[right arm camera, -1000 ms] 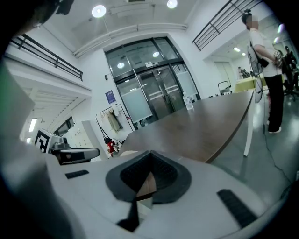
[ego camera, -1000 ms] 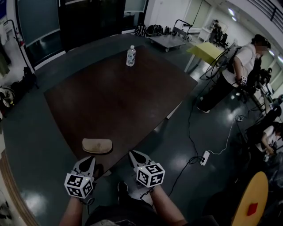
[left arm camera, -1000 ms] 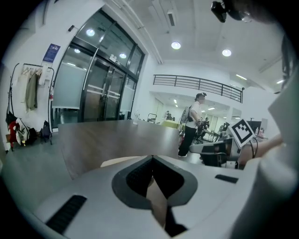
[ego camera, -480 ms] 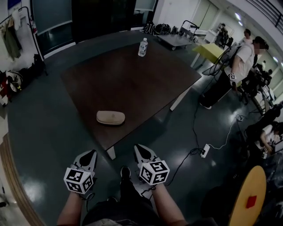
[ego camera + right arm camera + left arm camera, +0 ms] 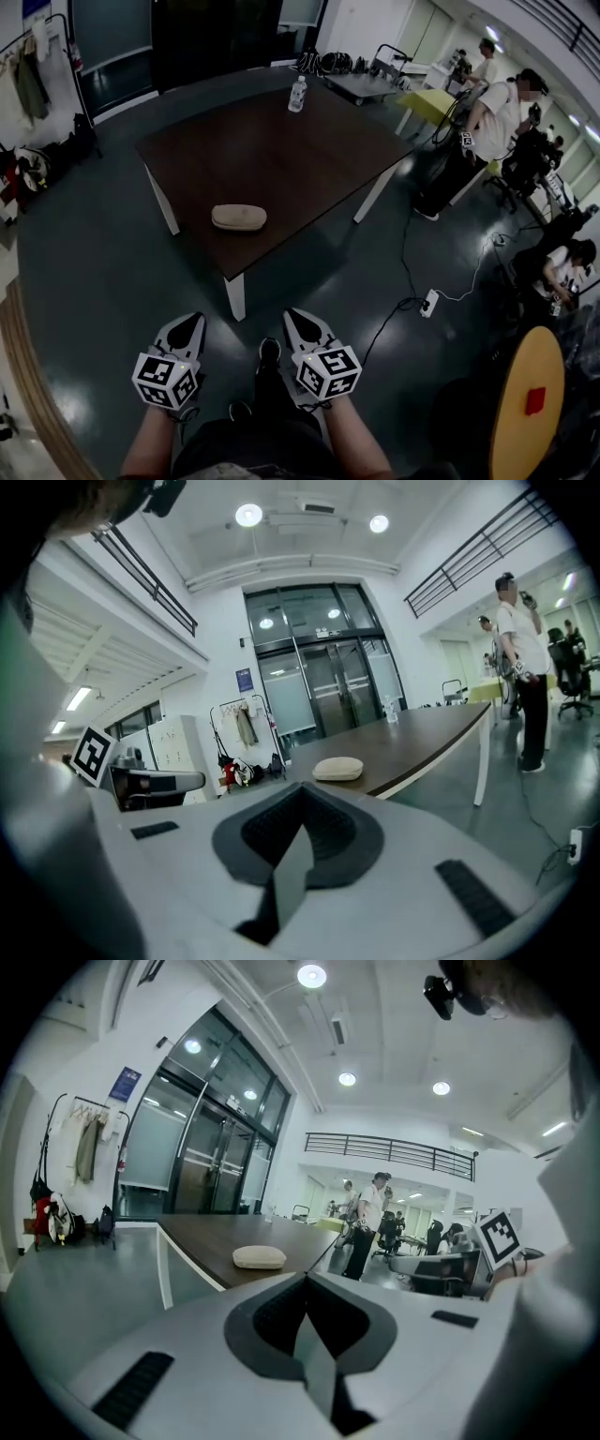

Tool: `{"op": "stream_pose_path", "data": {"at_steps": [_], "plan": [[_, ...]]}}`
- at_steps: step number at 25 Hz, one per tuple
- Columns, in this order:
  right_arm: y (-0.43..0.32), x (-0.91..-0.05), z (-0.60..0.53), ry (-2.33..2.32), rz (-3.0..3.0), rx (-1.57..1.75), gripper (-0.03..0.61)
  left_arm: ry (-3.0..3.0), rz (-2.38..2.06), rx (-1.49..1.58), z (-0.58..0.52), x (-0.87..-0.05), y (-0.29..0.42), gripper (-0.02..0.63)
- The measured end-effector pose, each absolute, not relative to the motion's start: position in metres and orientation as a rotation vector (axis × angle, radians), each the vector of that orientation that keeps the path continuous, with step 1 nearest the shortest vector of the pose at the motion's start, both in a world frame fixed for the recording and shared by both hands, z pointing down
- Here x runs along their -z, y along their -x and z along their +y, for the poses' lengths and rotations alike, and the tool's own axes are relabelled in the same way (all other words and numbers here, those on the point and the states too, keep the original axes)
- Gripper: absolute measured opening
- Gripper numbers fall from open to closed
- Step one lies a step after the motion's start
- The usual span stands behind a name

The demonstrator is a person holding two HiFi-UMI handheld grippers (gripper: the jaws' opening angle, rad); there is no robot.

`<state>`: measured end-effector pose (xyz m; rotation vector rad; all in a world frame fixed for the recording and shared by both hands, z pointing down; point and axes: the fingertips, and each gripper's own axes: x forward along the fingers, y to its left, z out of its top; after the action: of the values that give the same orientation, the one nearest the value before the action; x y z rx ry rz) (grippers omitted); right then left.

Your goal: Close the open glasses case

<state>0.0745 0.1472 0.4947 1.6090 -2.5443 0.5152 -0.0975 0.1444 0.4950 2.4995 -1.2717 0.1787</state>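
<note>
A beige oval glasses case point(image 5: 238, 217) lies with its lid down near the front edge of the dark brown table point(image 5: 281, 141). It also shows small and far off in the left gripper view point(image 5: 259, 1257) and the right gripper view point(image 5: 338, 769). Both grippers hang low in front of the person's body, over the floor and well short of the table. My left gripper point(image 5: 191, 322) has its jaws together and holds nothing. My right gripper point(image 5: 299, 317) is shut and empty as well. Each gripper's own view shows the tips meeting, the left gripper point(image 5: 305, 1279) and the right gripper point(image 5: 302, 787).
A water bottle point(image 5: 297, 95) stands at the table's far end. People stand and sit at the right point(image 5: 487, 112). A power strip point(image 5: 430, 303) and cable lie on the floor to the right. A clothes rack point(image 5: 28, 75) is at the left, a round yellow tabletop point(image 5: 525, 412) at lower right.
The person has backed away from the table: the case and table edge now lie much farther from both grippers. Both grippers stayed shut and side by side.
</note>
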Motion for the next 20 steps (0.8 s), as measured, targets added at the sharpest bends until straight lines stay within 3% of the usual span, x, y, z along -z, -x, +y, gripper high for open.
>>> {"op": "stream_pose_path", "data": {"at_steps": [20], "plan": [[-0.081,-0.467,0.195,-1.59,-2.61,-0.415,-0.012,-2.493,-1.301,-0.125,0.192,-0.479,0.084,0.009]]}}
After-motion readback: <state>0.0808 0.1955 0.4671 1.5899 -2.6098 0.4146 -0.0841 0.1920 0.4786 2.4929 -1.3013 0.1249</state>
